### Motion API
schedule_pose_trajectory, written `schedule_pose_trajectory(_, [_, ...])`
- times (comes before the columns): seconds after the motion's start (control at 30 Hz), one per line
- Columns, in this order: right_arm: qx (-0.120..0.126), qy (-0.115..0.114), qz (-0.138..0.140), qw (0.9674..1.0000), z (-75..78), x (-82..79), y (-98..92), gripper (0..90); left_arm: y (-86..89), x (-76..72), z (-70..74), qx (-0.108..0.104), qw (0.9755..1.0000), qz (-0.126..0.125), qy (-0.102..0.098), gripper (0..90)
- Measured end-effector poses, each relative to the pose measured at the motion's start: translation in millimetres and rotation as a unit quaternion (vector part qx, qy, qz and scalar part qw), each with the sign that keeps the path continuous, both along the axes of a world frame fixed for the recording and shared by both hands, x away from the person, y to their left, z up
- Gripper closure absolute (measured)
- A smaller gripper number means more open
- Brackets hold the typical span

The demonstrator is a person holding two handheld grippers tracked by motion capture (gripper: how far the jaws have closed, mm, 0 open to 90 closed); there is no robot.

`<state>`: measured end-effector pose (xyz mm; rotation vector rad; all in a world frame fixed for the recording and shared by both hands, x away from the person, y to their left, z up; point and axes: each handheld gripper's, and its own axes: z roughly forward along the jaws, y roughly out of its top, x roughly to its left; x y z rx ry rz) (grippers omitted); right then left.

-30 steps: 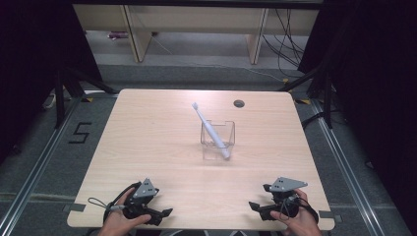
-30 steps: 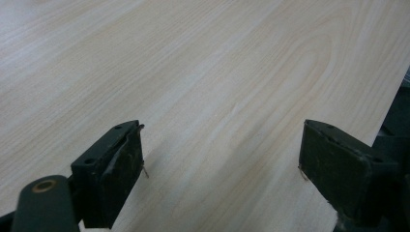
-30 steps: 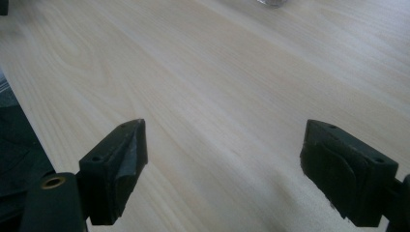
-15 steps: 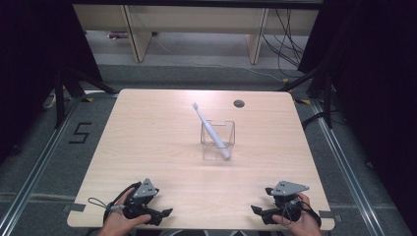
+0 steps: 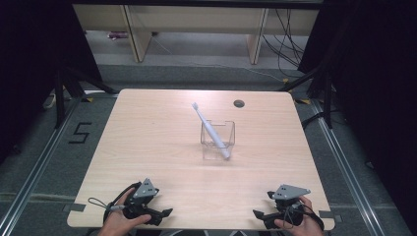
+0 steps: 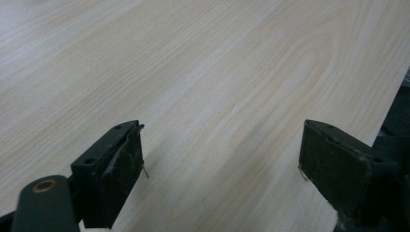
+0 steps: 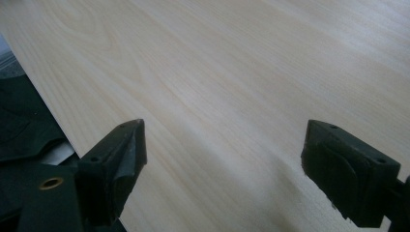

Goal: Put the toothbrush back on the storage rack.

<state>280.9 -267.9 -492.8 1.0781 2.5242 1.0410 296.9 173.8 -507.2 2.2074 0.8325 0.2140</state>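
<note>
High view: a clear square container (image 5: 217,140) stands near the middle of the wooden counter (image 5: 147,132). A white toothbrush (image 5: 210,130) leans in it, its lower end resting at the container's near right corner and its bristle end sticking out over the far left rim, tilted away from the person. Nothing else can be made out in the container. The left gripper (image 5: 160,215) rests at the counter's near left edge and the right gripper (image 5: 259,216) at the near right edge, each held in a hand; both are well apart from the container. A small dark round hole (image 5: 239,103) sits near the far edge.

Left gripper view: the left gripper (image 6: 220,159) has its jaws spread wide with bare wood between them, gripping nothing. The counter's edge shows at the right.

Right gripper view: the right gripper (image 7: 222,159) is likewise released, jaws far apart over bare counter, with the counter's edge at the left.

The work in hand looks like a reach toward the toothbrush. To do it well, I would bring one gripper in from the near side, align the jaws across the handle above the rim, and close on the handle rather than the bristles. The other gripper could steady the light container, which may well tip or slide if the toothbrush drags against its wall.
</note>
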Motion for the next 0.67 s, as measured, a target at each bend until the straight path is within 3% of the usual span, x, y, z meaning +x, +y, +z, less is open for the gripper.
schedule_pose_trajectory(0.67, [0.002, -0.011, 0.011, 0.9999, 0.9, 2.1, -0.1, 16.9, 0.7, 1.0, 0.1, 0.007, 1.0000, -0.005, 0.000, 15.1])
